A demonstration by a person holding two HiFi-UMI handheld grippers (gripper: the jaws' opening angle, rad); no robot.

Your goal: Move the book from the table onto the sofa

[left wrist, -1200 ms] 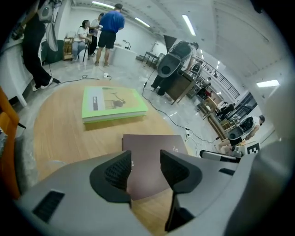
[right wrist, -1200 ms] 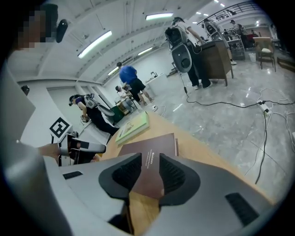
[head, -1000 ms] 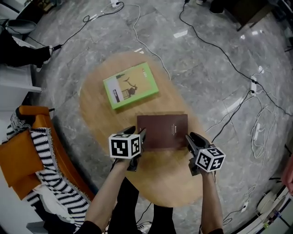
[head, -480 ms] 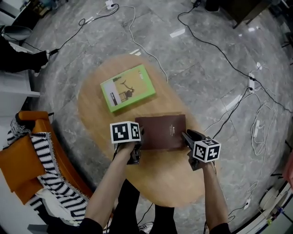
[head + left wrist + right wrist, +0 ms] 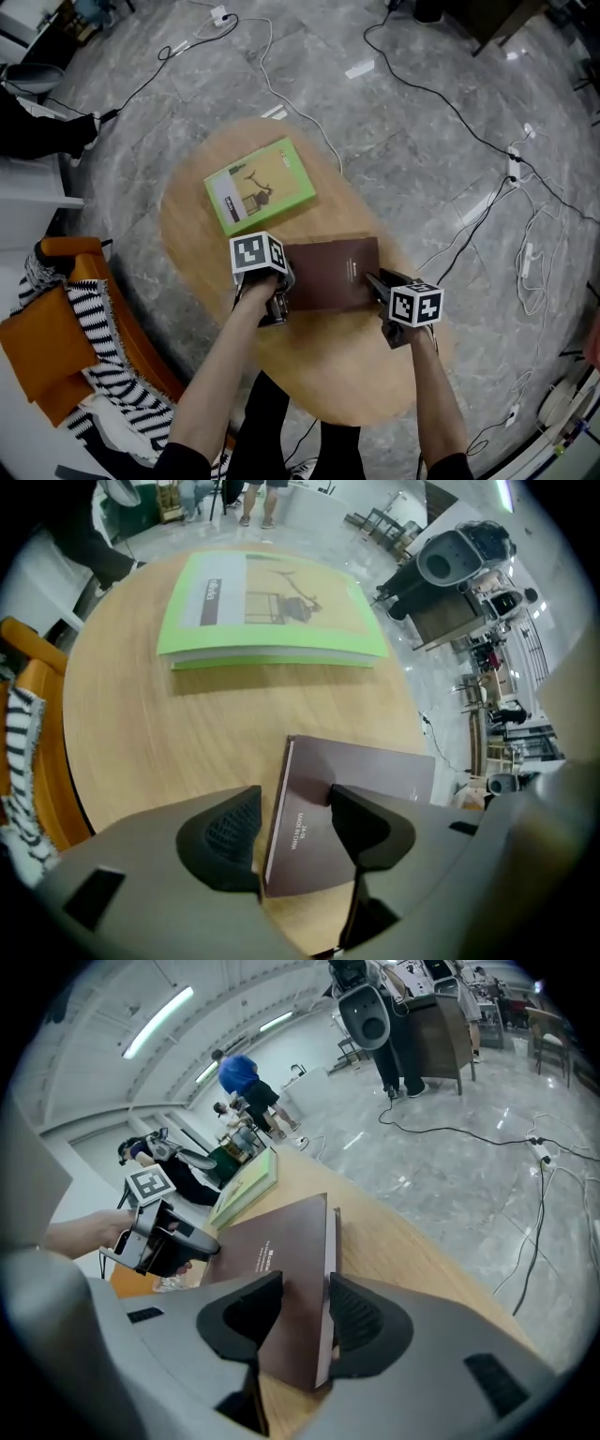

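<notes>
Head view: the book (image 5: 330, 274) lies flat on the tabletop (image 5: 337, 366), near the green book (image 5: 260, 185). The left tongs (image 5: 277, 305) and right tongs (image 5: 378, 284) flank it.

Left gripper view: the tongs (image 5: 295, 822) are open, just widened, straddling the book's spine.

Right gripper view: the tongs (image 5: 305, 1312) are open, just widened, with the book's edge between the 2 jaws.

We see a grey marble floor (image 5: 394, 178) strewn with cables (image 5: 528, 274). Strip lights (image 5: 157, 1021) run along the ceiling (image 5: 94, 1058).

two books (image 5: 332, 273) (image 5: 259, 185), two claws (image 5: 279, 302) (image 5: 374, 282), one table (image 5: 347, 367)
</notes>
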